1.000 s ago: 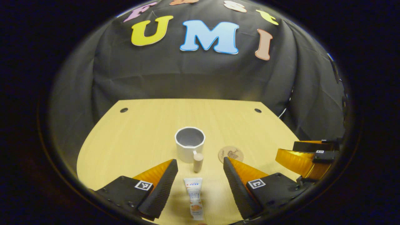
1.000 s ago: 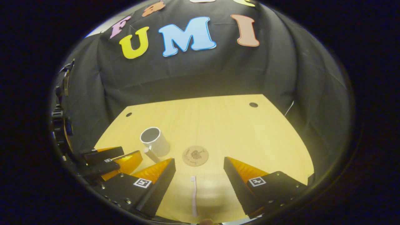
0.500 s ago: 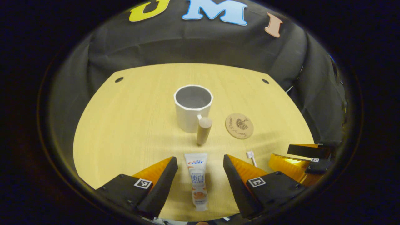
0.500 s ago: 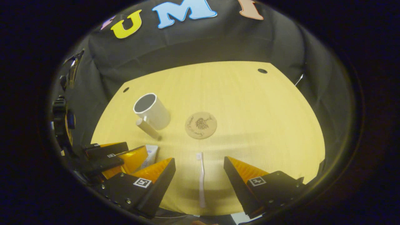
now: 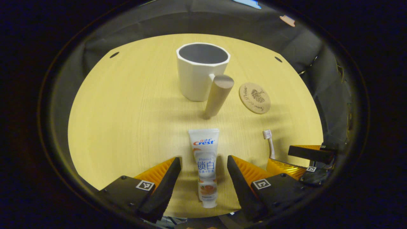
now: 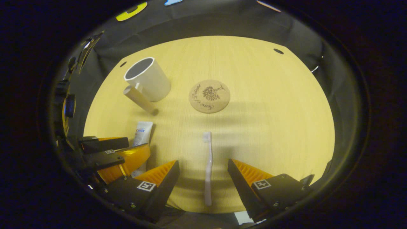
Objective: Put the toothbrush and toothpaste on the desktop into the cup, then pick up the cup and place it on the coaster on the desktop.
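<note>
A white toothpaste tube (image 5: 204, 165) lies flat on the wooden desktop (image 5: 127, 108), lengthwise between the fingers of my open left gripper (image 5: 203, 165), untouched. Beyond it stands a white cup (image 5: 201, 70) with a wooden peg handle (image 5: 218, 95); a round cork coaster (image 5: 254, 98) lies to its right. In the right gripper view a pale toothbrush (image 6: 208, 167) lies between the fingers of my open right gripper (image 6: 203, 167), bristles pointing away. The cup (image 6: 147, 78), coaster (image 6: 209, 96) and toothpaste (image 6: 142, 135) show further off there. The toothbrush head (image 5: 267, 135) shows at the right of the left gripper view.
The desktop (image 6: 270, 111) has small cable holes at its far corners (image 5: 114, 54) (image 6: 279, 51). Black cloth walls surround it. The left gripper (image 6: 114, 156) sits at the lower left of the right gripper view; the right gripper (image 5: 305, 159) is at the lower right of the left one.
Both grippers have tilted down and moved forward over the desk. The toothpaste and toothbrush now lie farther in between the open fingers, and the cup appears closer.
</note>
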### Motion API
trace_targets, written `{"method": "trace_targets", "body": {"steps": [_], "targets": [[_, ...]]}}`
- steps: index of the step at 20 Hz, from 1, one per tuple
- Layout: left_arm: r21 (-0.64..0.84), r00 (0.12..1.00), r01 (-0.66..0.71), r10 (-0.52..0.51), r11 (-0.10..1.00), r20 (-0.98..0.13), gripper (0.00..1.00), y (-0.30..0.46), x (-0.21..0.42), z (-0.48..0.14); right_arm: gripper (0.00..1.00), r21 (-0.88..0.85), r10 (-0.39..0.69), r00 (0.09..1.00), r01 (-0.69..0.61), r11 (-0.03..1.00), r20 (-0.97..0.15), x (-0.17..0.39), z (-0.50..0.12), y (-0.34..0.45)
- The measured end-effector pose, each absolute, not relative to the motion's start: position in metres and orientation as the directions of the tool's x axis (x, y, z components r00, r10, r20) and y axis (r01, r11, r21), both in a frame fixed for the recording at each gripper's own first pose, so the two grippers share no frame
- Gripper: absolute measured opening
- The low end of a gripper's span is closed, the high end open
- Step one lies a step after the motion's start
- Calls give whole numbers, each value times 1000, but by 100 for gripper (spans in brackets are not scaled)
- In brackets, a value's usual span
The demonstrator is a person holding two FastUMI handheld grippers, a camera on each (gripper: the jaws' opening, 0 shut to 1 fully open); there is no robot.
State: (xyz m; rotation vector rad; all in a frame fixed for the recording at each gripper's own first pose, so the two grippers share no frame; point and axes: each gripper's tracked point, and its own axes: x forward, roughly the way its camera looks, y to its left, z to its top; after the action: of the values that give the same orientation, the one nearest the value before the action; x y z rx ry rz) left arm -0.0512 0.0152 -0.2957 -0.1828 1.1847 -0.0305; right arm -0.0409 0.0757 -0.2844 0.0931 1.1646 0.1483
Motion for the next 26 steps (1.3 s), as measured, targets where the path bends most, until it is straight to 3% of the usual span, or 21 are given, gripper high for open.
{"method": "trace_targets", "body": {"steps": [8,9,10,13,15,16,17,18,19,20,22,23,26], "targets": [[-138,327,-30,-121,990,-937,90,14,-53,-305,80,120,138,275,-80,990,-952,-56,-310,78],[-137,322,-26,-122,990,-939,82,13,-53,-306,77,107,126,278,-83,991,-952,-54,-310,75],[-133,319,-20,-119,991,-940,77,13,-54,-306,67,106,126,275,-86,991,-953,-54,-310,76],[-123,317,-23,-110,992,-942,64,14,-53,-306,67,64,86,281,-88,994,-956,-51,-312,68],[-114,321,-28,-100,993,-942,60,17,-52,-306,41,57,83,272,-103,993,-959,-52,-312,67],[-119,319,-42,-99,992,-943,61,16,-51,-308,46,47,77,273,-112,993,-959,-52,-313,67],[-117,319,-41,-98,992,-943,47,17,-52,-307,46,25,56,263,-118,993,-963,-57,-317,63],[-113,319,-41,-94,993,-943,50,18,-53,-309,41,34,57,257,-92,995,-965,-54,-314,65],[-121,328,-59,-95,991,-940,50,16,-49,-309,28,40,64,257,-100,994,-964,-53,-313,64],[-119,325,-54,-95,991,-941,43,15,-52,-309,24,41,67,259,-105,994,-963,-52,-313,63],[-117,331,-52,-94,992,-939,42,15,-51,-308,23,60,81,270,-87,994,-959,-53,-305,64],[-116,333,-40,-97,992,-938,39,15,-50,-307,10,74,95,266,-87,993,-959,-52,-308,63],[-121,346,-34,-102,992,-933,31,14,-50,-308,10,117,128,297,-55,992,-946,-45,-316,60]]}}
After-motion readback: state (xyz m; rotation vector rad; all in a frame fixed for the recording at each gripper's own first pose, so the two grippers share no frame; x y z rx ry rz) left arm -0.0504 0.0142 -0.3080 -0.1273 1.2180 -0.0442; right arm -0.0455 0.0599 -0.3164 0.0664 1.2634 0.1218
